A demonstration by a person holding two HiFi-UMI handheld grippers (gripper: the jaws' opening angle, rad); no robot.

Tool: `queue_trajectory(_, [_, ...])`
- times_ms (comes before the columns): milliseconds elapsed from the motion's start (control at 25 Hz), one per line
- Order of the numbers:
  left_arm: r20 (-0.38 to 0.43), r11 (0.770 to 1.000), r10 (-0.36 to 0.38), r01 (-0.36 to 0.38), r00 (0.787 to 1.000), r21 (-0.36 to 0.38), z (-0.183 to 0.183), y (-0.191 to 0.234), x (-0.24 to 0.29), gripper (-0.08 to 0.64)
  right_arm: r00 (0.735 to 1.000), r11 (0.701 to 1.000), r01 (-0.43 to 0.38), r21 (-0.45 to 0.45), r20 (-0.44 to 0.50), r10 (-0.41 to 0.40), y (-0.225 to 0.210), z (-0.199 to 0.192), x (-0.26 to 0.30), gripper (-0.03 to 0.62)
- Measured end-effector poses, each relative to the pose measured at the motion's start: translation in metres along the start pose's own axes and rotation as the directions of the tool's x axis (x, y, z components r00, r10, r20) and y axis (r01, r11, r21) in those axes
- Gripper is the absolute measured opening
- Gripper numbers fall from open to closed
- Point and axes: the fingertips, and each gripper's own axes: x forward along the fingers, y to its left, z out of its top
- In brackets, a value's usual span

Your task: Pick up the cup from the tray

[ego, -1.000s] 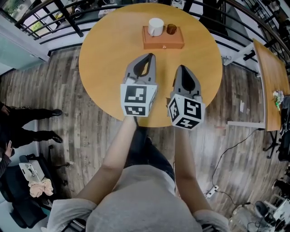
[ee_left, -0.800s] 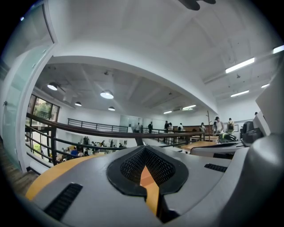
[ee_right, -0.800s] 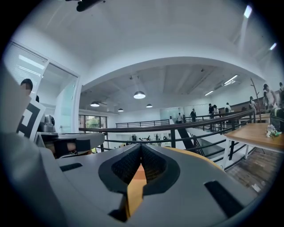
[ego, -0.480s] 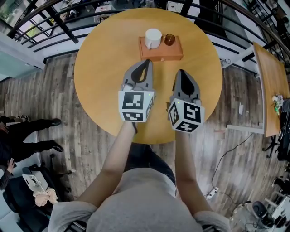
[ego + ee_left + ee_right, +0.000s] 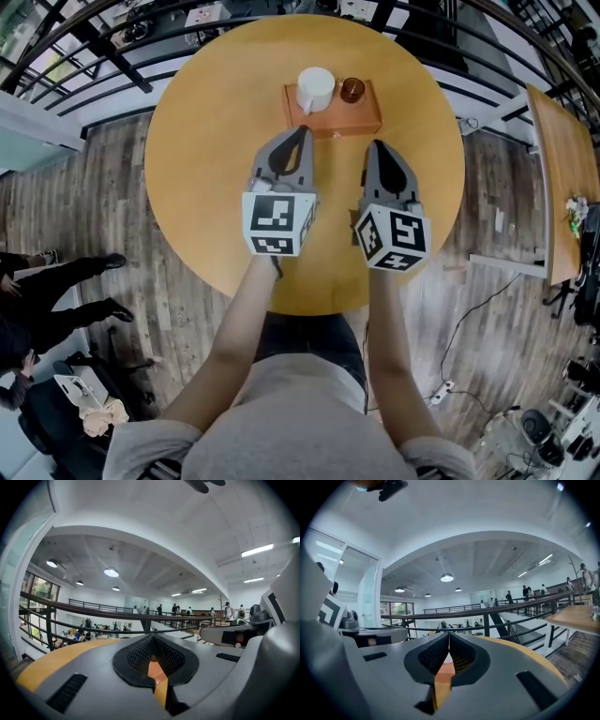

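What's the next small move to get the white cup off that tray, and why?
Probably open the left gripper: its jaws are together, and its tip sits just short of the tray, nearly in line with the white cup. The jaws need to part before they can go around the cup.

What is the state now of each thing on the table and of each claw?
White cup: upright on tray, untouched.
Brown glass: upright on tray, untouched.
Tray: flat on table.
Left claw: shut, empty, above table.
Right claw: shut, empty, above table.
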Motion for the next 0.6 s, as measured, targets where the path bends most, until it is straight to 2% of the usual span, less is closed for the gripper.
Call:
queue_trajectory(320, [-0.008,1.000,0.006,-0.006,1.000,-0.007,-0.006,0.009,0.017,0.003,0.999,0.999,-0.051,-0.002,-0.014,0.051,-0.010,-0.004,0.026,0.008])
queue_trajectory(600, [-0.031,0.998,0.063,-0.063,0.997,-0.003,-0.017,0.023,0.027,0.003,0.992,0.993,-0.119,-0.018,-0.037,0.118,-0.023,-0.017,0.056,0.018])
